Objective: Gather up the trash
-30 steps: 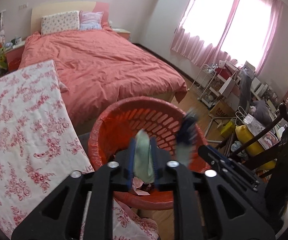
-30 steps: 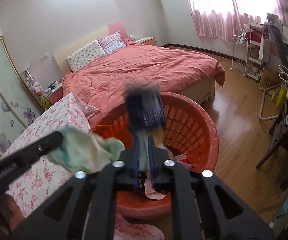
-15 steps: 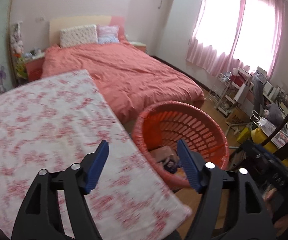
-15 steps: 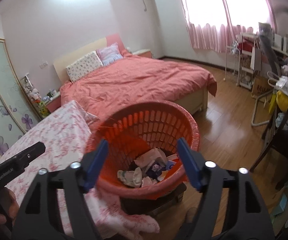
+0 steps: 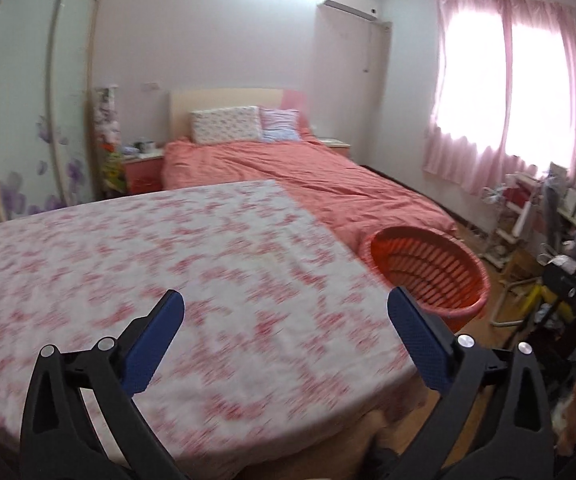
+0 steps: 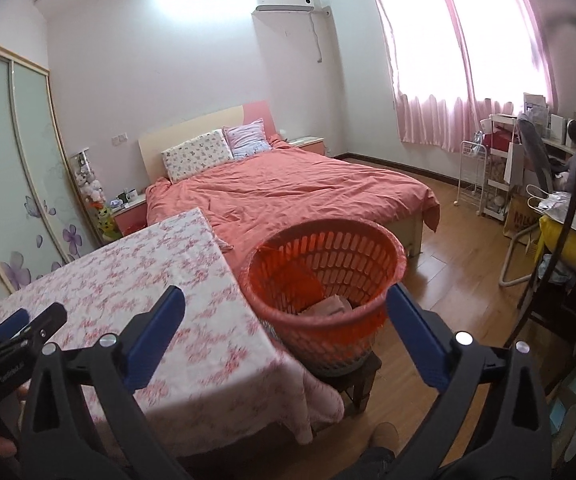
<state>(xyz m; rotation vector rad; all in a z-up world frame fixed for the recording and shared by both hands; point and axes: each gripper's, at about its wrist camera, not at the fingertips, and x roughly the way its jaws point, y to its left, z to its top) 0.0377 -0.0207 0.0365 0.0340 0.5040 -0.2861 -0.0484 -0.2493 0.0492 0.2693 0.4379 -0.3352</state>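
Note:
An orange plastic basket stands on a low stool beside the table, with crumpled trash inside it. It also shows in the left wrist view at the table's right corner. My left gripper is open and empty above the table with the pink floral cloth. My right gripper is open and empty, held back from the basket. The left gripper also shows at the lower left of the right wrist view.
A bed with a coral cover lies behind the table and basket. A wardrobe with glass doors is at the left. A cluttered desk, a white rack and a chair stand at the right. Wooden floor lies between.
Both grippers were shut on trash over the basket; they opened, the trash dropped into the basket, and both pulled back and up away from it.

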